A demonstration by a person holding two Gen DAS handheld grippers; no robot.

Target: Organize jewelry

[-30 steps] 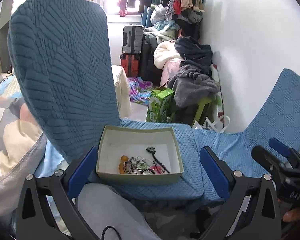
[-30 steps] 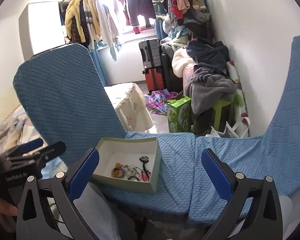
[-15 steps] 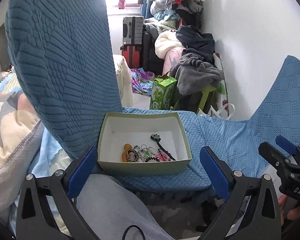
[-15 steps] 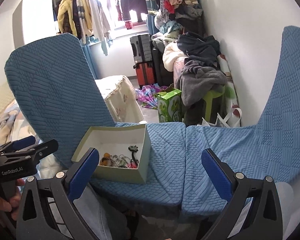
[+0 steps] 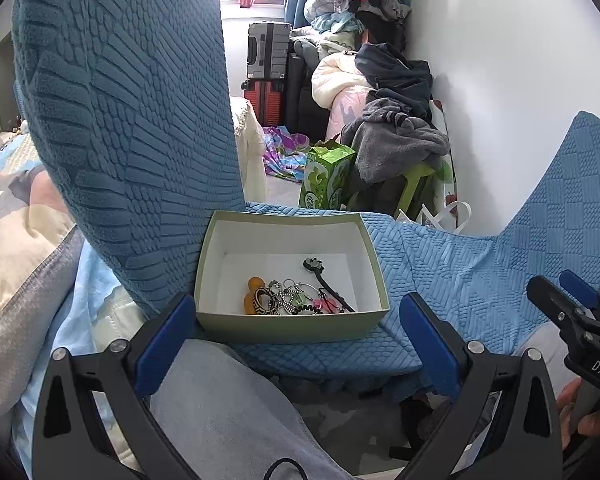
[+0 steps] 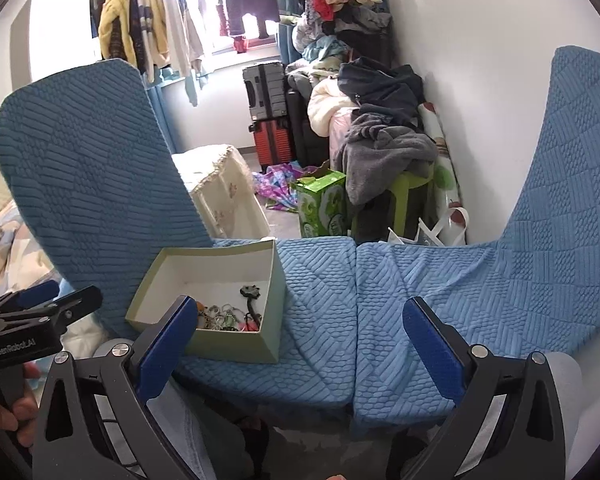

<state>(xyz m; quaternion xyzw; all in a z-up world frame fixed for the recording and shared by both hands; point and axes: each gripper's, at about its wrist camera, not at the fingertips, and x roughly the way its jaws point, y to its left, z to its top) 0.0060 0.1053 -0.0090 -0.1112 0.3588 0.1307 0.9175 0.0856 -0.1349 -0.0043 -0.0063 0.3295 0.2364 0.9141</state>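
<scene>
A pale green open box (image 5: 292, 326) with a white inside sits on a blue textured cushion (image 5: 440, 276). In it lies a heap of jewelry (image 5: 288, 298): an orange piece, rings, chains, and a black hair stick (image 5: 326, 282). My left gripper (image 5: 296, 340) is open and empty, right in front of the box. My right gripper (image 6: 300, 344) is open and empty, over the cushion (image 6: 420, 280) to the right of the box (image 6: 236, 344); the jewelry (image 6: 228, 318) shows beside its left finger. Each gripper appears at the edge of the other's view.
A tall blue cushion back (image 5: 132, 120) rises left of the box, another (image 6: 572, 184) on the right. A grey-clad knee (image 5: 228, 412) lies below the left gripper. Beyond are a green carton (image 5: 326, 178), suitcases (image 5: 268, 56) and piled clothes (image 5: 396, 136).
Both grippers have moved forward and lower toward the box, which now looks larger and nearer. Both stay open and empty.
</scene>
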